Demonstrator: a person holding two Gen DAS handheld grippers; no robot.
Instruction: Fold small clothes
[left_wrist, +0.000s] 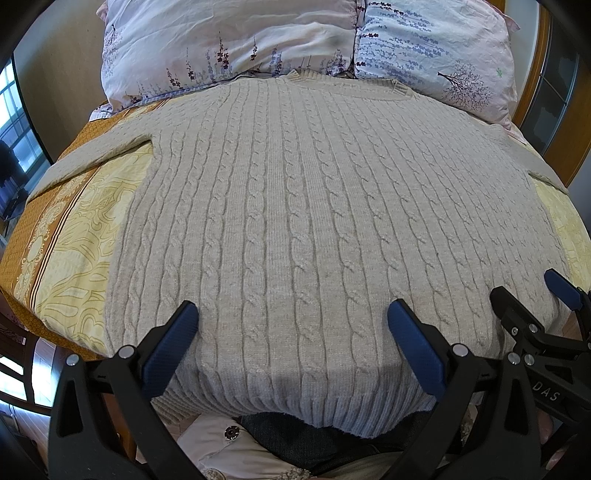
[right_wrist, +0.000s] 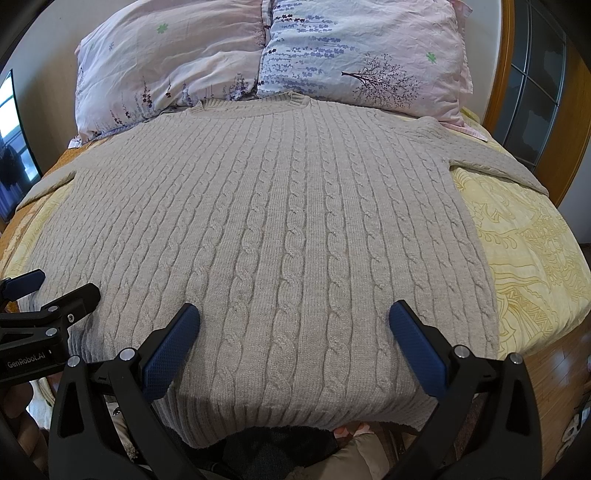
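a beige cable-knit sweater (left_wrist: 295, 221) lies flat and unfolded on a bed, ribbed collar toward two floral pillows (left_wrist: 229, 44), ribbed hem drooping over the near edge of a yellow patterned bedspread (left_wrist: 85, 236). the left gripper (left_wrist: 293, 325) and right gripper (right_wrist: 294, 325) hover above the hem, blue textured pads spread wide, holding nothing. "genrobot.ai" is printed on the left gripper's body.

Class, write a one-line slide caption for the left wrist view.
Open left gripper above the hem of a flat beige cable-knit sweater on a bed, pillows beyond.
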